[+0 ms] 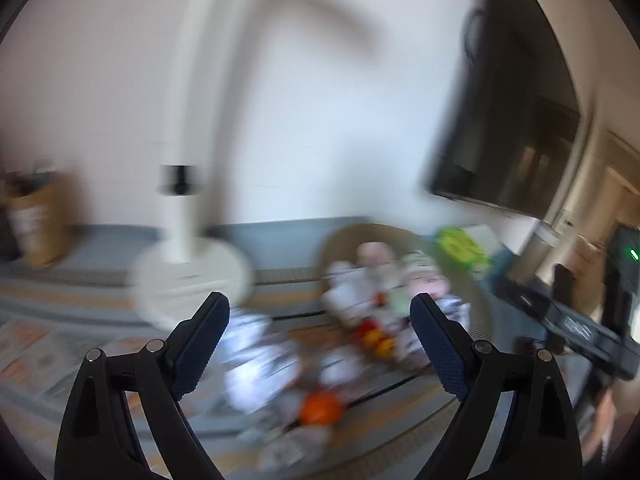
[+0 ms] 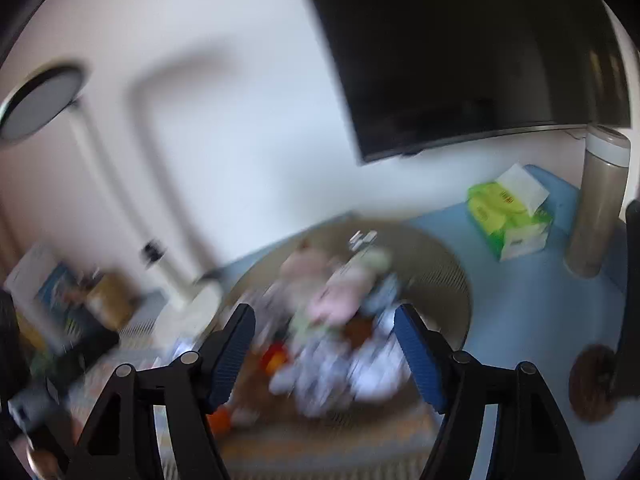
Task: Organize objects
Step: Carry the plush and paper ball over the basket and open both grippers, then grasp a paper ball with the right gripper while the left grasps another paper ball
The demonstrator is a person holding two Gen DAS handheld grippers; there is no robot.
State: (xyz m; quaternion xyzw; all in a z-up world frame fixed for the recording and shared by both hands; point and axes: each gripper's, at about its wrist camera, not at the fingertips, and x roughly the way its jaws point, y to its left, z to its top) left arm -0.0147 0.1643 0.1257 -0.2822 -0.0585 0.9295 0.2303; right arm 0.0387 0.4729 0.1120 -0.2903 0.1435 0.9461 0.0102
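Nothing is sitting between the fingers of my left gripper (image 1: 320, 338) or my right gripper (image 2: 325, 346). Ahead, a heap of soft toys (image 2: 336, 312) is filling the round basket (image 2: 452, 276), blocking entry. A white lamp base (image 1: 188, 280) is standing to its left, and a green tissue pack (image 2: 508, 216) and a tall flask (image 2: 598, 200) are standing to its right.

Toys (image 2: 336, 300) in basket (image 2: 448, 276)

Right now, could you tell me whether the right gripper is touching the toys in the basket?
Apart: the right wrist view shows the right gripper open and empty above the toys.
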